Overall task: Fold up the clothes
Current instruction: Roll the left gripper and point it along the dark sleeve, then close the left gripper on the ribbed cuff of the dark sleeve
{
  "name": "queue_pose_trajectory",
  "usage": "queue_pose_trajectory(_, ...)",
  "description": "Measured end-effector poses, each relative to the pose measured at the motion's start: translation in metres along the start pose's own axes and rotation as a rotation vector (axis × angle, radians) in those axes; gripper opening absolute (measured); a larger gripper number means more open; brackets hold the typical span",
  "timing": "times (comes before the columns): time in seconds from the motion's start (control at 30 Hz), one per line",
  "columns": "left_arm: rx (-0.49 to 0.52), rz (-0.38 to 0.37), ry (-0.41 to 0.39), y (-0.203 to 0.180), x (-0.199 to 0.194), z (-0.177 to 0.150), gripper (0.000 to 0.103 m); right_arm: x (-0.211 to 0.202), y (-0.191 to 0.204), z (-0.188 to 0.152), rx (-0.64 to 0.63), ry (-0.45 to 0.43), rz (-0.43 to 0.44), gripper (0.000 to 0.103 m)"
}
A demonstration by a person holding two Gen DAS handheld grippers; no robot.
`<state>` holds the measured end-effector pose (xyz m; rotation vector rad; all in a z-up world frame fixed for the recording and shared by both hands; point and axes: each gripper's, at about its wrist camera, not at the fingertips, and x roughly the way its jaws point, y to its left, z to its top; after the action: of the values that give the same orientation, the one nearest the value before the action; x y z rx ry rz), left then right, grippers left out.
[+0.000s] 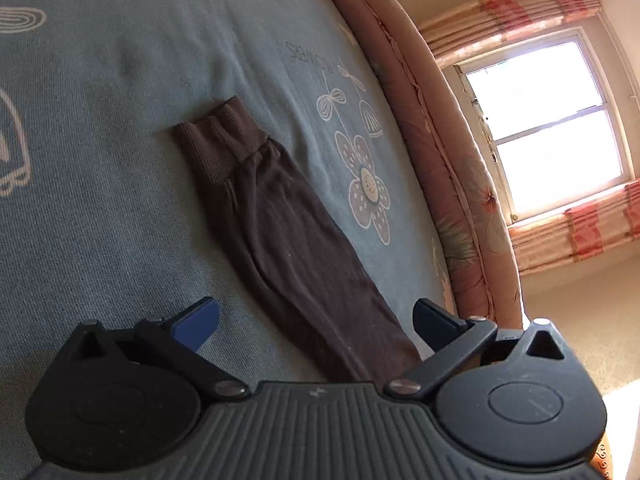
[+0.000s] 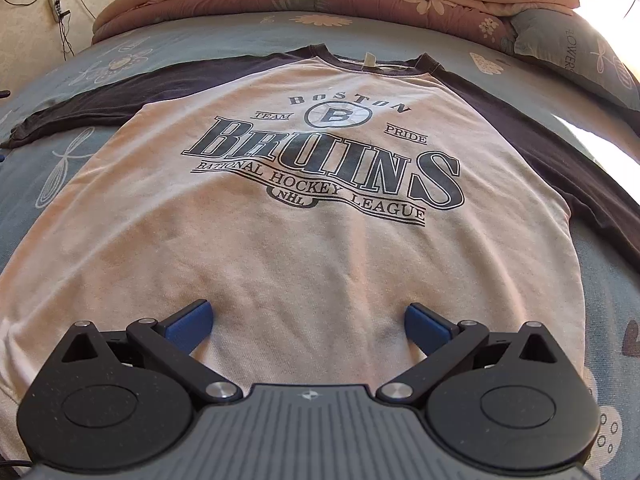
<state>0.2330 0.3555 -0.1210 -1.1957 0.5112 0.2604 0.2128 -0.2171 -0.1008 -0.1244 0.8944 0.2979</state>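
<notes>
The left gripper (image 1: 316, 320) has its two blue fingers (image 1: 198, 322) spread wide apart, and it holds nothing. It hangs just above the bed sheet (image 1: 100, 208), with one finger on each side of a long dark brown sleeve (image 1: 288, 236). The sleeve lies flat on the sheet and runs away from the gripper toward the far left, where it ends in a ribbed cuff (image 1: 218, 140). To the right of the sleeve, the sheet has white flower drawings (image 1: 366, 188). Past the edge of the sheet there is a pink flowery quilt (image 1: 436, 128), and farther right a bright window (image 1: 548, 124) with pink curtains (image 1: 516, 12). The right gripper (image 2: 308, 322) is wide open too, with nothing between its blue fingers (image 2: 188, 326). It hangs over the near bottom part of a shirt (image 2: 304, 248) that is spread out flat, front side up, on the blue bed sheet. The body of the shirt is a pale cream colour, and big dark letters (image 2: 320, 160) on the chest say BOSTON BRUINS and NATIONAL HOCKEY LEAGUE. Its left sleeve (image 2: 92, 104) stretches out far to the left, and its right sleeve (image 2: 568, 160) goes out to the right and comes down toward the near side. Beyond the collar (image 2: 368, 60), at the far end of the bed, sits the folded pink quilt, and a blue pillow (image 2: 576, 56) lies at the far right.
</notes>
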Motion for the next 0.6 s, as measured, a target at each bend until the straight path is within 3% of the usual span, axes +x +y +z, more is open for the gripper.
queue_pose_trajectory(0.3,0.079,0.003,-0.007,-0.014,0.042,0.025,0.102,0.002,0.004,0.001,-0.004,-0.017,-0.017,0.103)
queue_pose_trajectory(0.6,-0.012,-0.040,-0.087,-0.017,0.060,0.043,0.102,0.004,0.005,0.000,-0.012,-0.036,-0.016,0.103)
